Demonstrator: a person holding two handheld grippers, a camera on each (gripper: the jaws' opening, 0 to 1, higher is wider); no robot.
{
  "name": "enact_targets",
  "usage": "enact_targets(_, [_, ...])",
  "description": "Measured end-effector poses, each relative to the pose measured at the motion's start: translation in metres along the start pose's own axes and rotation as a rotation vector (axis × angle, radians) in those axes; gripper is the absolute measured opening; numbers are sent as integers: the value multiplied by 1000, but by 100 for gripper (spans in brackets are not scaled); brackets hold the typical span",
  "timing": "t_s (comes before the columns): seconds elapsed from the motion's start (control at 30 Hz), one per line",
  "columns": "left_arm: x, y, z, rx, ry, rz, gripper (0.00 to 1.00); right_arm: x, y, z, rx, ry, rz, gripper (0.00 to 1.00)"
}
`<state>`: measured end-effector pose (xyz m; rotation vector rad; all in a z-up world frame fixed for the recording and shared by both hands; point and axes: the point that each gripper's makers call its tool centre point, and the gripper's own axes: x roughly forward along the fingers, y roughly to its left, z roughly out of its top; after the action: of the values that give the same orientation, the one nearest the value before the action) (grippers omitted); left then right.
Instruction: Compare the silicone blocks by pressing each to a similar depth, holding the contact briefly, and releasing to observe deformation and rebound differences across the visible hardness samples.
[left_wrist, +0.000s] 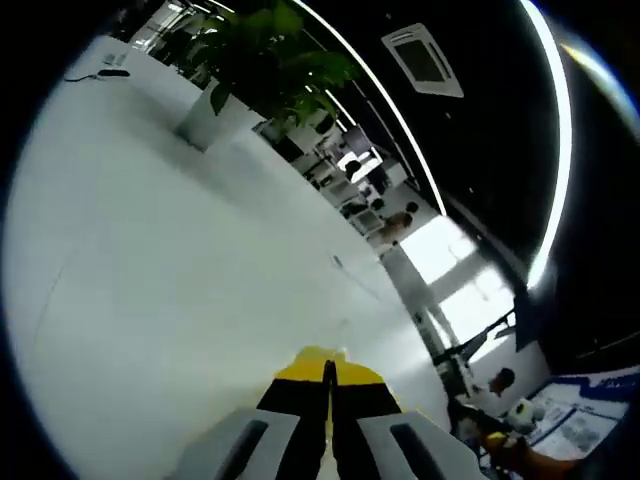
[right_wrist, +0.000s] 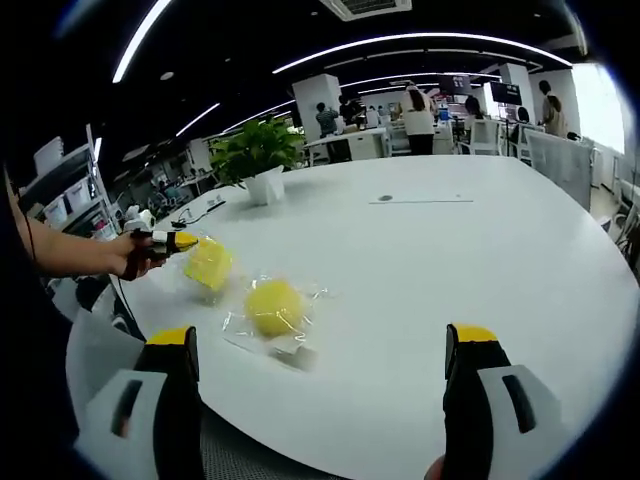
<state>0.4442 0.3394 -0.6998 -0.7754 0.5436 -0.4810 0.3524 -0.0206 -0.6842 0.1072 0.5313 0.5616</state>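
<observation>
In the right gripper view, a round yellow silicone block in a clear plastic bag lies on the white table, just ahead of my right gripper. That gripper is open, its jaws wide apart with nothing between them. A second yellow block sits further left. My left gripper, held by a hand, has its tip at that block's upper edge; I cannot tell if it touches. In the left gripper view, my left gripper is shut, its yellow tips together over the table.
A plant in a white pot stands on the table beyond the blocks. The person's forearm reaches in from the left. Shelves are at the left. People and desks are far behind.
</observation>
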Motion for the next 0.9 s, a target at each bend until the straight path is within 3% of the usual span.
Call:
enact_targets(0.27, [-5, -19, 20, 77, -37, -27, 0, -1, -2, 21, -52, -73, -5, 96])
enact_targets(0.5, [-16, -21, 35, 114, -59, -34, 0, -2, 0, 22, -58, -52, 6, 96])
enact_targets(0.6, [-19, -25, 40, 142, -68, -41, 0, -1, -6, 12, -31, -15, -7, 96])
enact_targets(0.63, [-21, -31, 41, 185, -60, -45, 0, -2, -8, 8, -7, 11, -21, 96])
enact_targets(0.7, [-21, -42, 43, 246, -41, -62, 0, -2, -7, 14, -16, -20, -22, 96])
enact_targets(0.83, [-22, -63, 56, 299, -61, -95, 0, -3, -6, 20, -50, -30, -50, 96])
enact_targets(0.9, [-22, -71, 63, 315, -71, -105, 0, -2, 0, 20, -44, -22, -22, 96])
